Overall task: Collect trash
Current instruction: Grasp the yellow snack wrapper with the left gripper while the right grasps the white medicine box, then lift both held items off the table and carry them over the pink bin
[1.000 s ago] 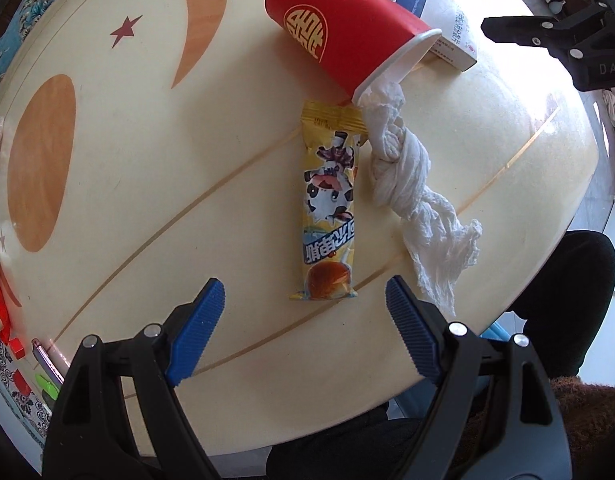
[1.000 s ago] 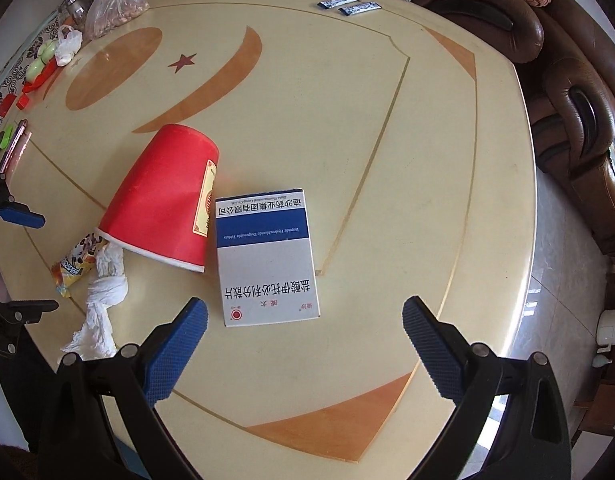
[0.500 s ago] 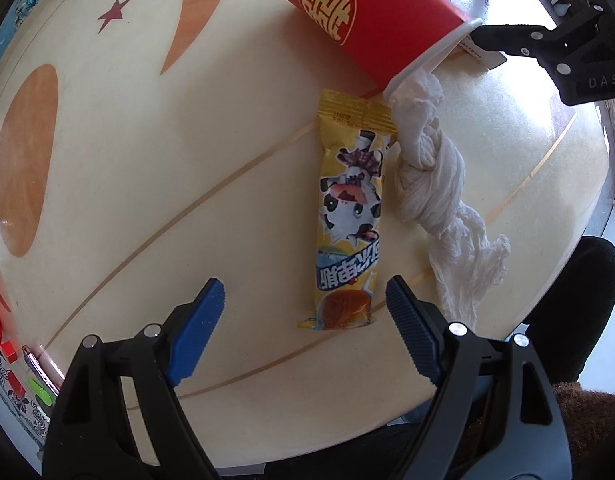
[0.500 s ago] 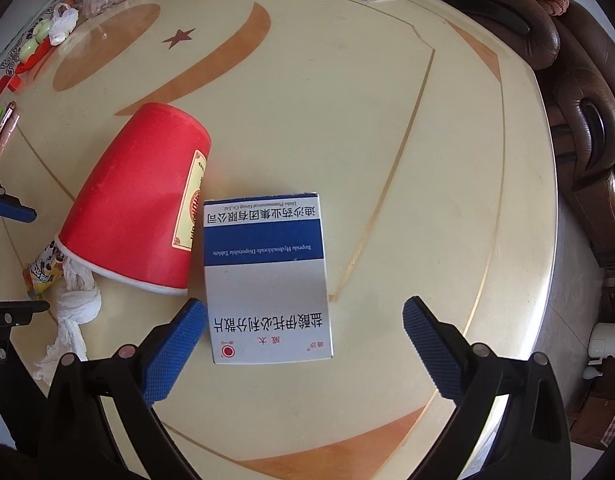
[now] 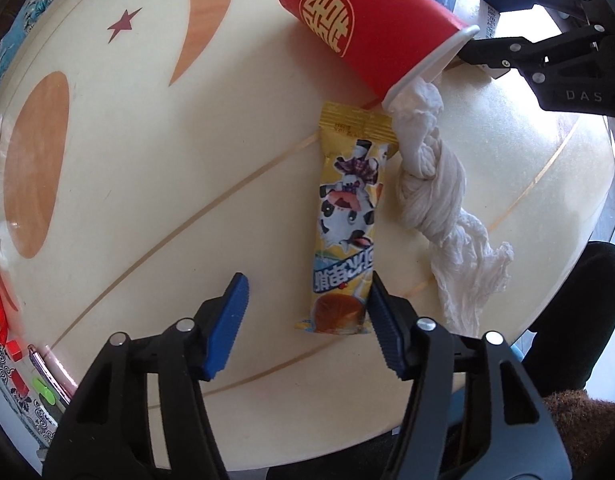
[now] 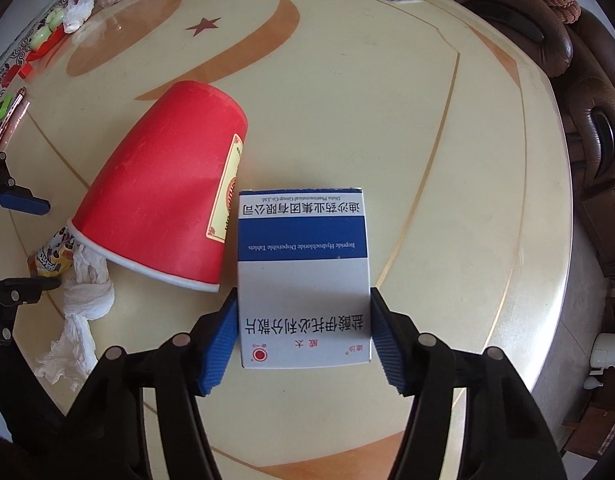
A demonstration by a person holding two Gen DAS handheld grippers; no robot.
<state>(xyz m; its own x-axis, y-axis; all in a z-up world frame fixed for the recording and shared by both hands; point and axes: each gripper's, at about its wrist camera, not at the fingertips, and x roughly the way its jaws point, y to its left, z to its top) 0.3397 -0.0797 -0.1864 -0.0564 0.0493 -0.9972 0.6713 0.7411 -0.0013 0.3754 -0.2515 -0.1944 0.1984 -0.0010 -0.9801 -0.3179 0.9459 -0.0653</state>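
On the round table [image 6: 387, 80] we see the tipped red cup [image 6: 163, 208], our right gripper [image 6: 303, 332], just narrowed, clamping the medicine box [image 6: 303, 280], and our left gripper [image 5: 307, 312], half closed, straddling the yellow wrapper [image 5: 343, 240] unpinched beside the twisted tissue [image 5: 439, 200].

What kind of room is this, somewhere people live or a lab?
Most likely a home living room: a big round cream table strewn with litter such as a tipped red paper cup, and a brown leather sofa just beside it.
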